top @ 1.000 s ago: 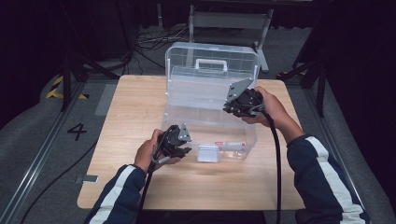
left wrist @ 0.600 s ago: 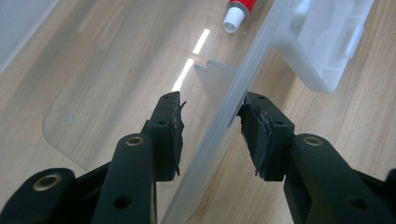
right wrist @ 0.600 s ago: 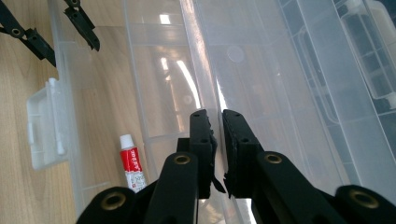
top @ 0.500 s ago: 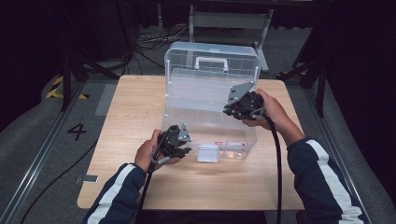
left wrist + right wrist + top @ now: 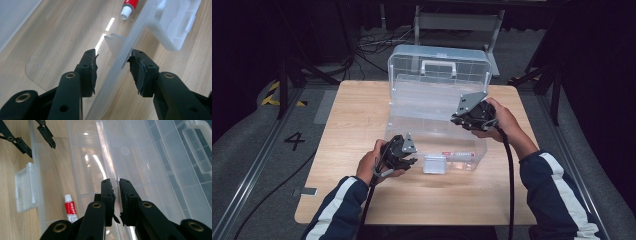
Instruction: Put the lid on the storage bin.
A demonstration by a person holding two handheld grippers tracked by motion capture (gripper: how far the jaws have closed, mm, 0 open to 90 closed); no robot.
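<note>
A clear plastic box point(image 5: 452, 145) stands on the wooden table with its handled lid point(image 5: 439, 65) tipped up behind. My left gripper point(image 5: 411, 161) straddles the box's front wall point(image 5: 117, 65). One pad point(image 5: 137, 67) lies against the wall's outside. The other pad point(image 5: 91, 67) stands off it inside, so the gripper is open. My right gripper point(image 5: 459, 120) hangs over the box's right side, shut on the rim of a clear tray point(image 5: 110, 162). A red and white tube point(image 5: 70, 210) lies on the box floor, and it shows again in the left gripper view point(image 5: 130, 6).
The box's white latch point(image 5: 434, 164) hangs on the front wall's outside, right of my left gripper point(image 5: 41, 150). Bare table top point(image 5: 357, 115) lies left of and in front of the box. Dark floor, cables and metal stands surround the table.
</note>
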